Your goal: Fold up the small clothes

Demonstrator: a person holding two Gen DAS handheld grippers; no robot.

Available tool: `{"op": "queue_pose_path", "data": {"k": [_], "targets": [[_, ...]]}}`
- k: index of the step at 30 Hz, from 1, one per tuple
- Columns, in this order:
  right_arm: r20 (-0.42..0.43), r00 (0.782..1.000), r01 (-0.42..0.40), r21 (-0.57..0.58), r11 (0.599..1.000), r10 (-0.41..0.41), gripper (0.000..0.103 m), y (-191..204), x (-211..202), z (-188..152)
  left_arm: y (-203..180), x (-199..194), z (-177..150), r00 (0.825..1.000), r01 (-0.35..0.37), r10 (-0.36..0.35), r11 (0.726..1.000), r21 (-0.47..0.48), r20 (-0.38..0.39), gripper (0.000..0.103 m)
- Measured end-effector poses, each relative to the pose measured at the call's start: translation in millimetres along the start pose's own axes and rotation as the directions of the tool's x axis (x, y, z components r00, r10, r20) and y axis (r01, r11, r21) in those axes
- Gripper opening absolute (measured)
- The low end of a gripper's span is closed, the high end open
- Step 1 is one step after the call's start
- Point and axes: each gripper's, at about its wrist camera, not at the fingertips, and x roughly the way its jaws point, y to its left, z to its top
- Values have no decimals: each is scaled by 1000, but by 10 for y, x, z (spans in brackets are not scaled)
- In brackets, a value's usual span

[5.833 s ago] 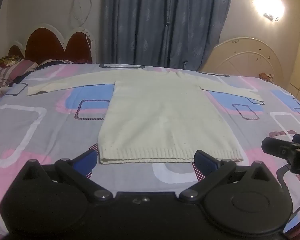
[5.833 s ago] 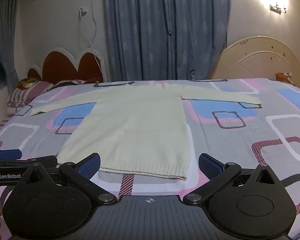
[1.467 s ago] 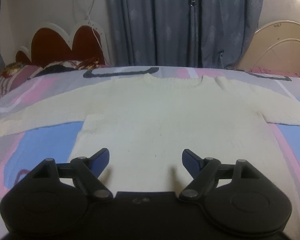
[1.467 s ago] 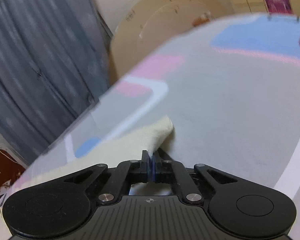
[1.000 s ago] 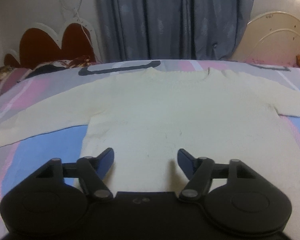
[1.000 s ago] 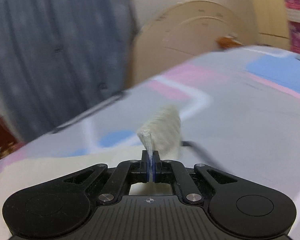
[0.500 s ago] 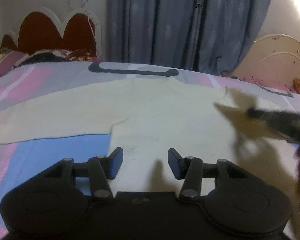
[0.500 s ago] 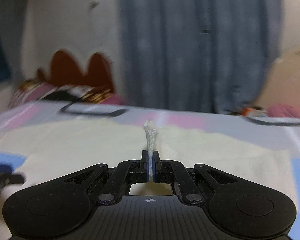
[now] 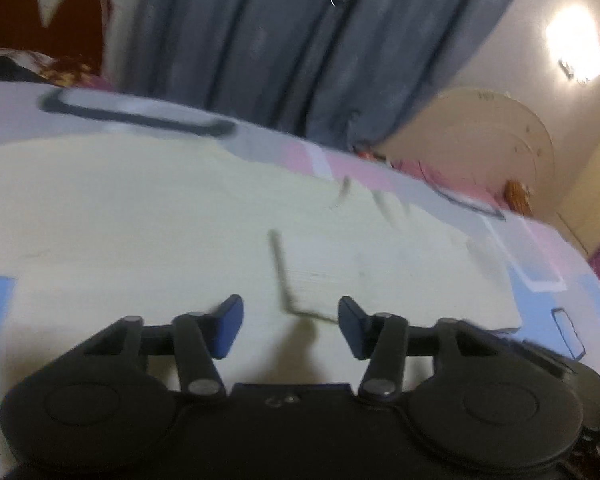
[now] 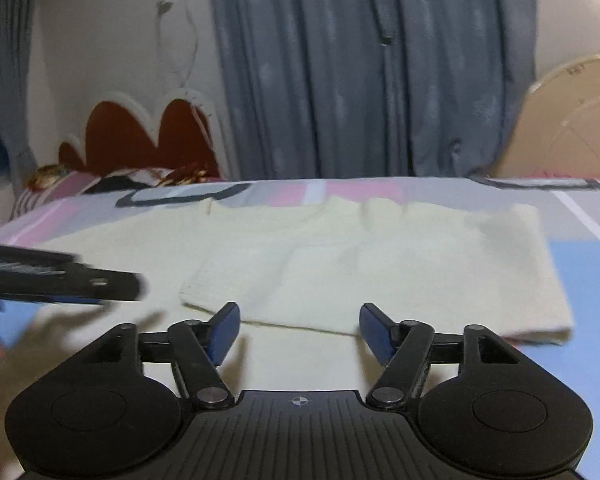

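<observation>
On the bed (image 10: 588, 280), with its patterned pink, blue and grey sheet, your cream sweater (image 10: 340, 264) lies flat, its right sleeve (image 10: 380, 280) folded back across the body. Your right gripper (image 10: 298, 330) hovers just above the sleeve's cuff end, jaws opening, nothing pinched between them. Your left gripper (image 9: 290, 330) hangs over the sweater's body beside that cuff, jaws closing yet partly apart and empty. Blue curtains (image 10: 360, 72) hang beyond the bed.

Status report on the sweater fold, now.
Right gripper opening, empty. Left gripper closing, empty. Cream knitted sweater flat on bed, one sleeve folded across. Nothing in the way.
</observation>
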Motion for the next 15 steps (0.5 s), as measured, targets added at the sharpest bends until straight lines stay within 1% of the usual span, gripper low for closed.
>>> {"op": "queue_pose_path", "data": {"k": [1, 2, 3, 4, 5, 6, 7, 9, 11, 13, 15], "targets": [[-18, 1000, 9, 23, 1000, -9, 14, -62, -5, 2, -54, 118, 18, 1000, -18, 18, 1000, 5, -24, 44], [-34, 999, 10, 54, 998, -8, 11, -143, -5, -3, -81, 203, 43, 999, -24, 24, 1000, 0, -34, 44], [-47, 999, 20, 76, 997, -16, 11, -202, -10, -16, -94, 264, 65, 999, -20, 19, 1000, -9, -33, 43], [-58, 998, 34, 84, 996, -29, 11, -261, -35, -33, -105, 300, 86, 999, -17, 17, 1000, -11, -31, 36], [-68, 997, 44, 90, 995, -38, 11, -300, -42, -60, -124, 337, 113, 999, -12, 12, 1000, -4, -32, 26], [-64, 997, 42, 100, 994, -36, 11, -351, -59, -87, -121, 357, 136, 999, 4, -4, 1000, 2, -40, 7], [-61, 997, 44, 103, 994, -37, 11, -360, -55, -90, -100, 355, 161, 999, 17, -17, 1000, -5, -37, 7], [-60, 997, 57, 88, 994, -52, 11, -339, -45, -84, -40, 228, 211, 1000, 11, -11, 1000, 13, 19, 7], [-58, 997, 61, 84, 995, -57, 11, -325, -61, -85, 84, 94, 261, 997, -28, 26, 999, 25, 71, 7], [-56, 997, 57, 90, 994, -52, 11, -343, -73, -100, 308, -70, 301, 992, -66, 63, 998, 20, 112, 7], [-55, 997, 54, 93, 994, -49, 11, -354, -57, -115, 543, -193, 323, 983, -131, 127, 991, 23, 136, 7]]}}
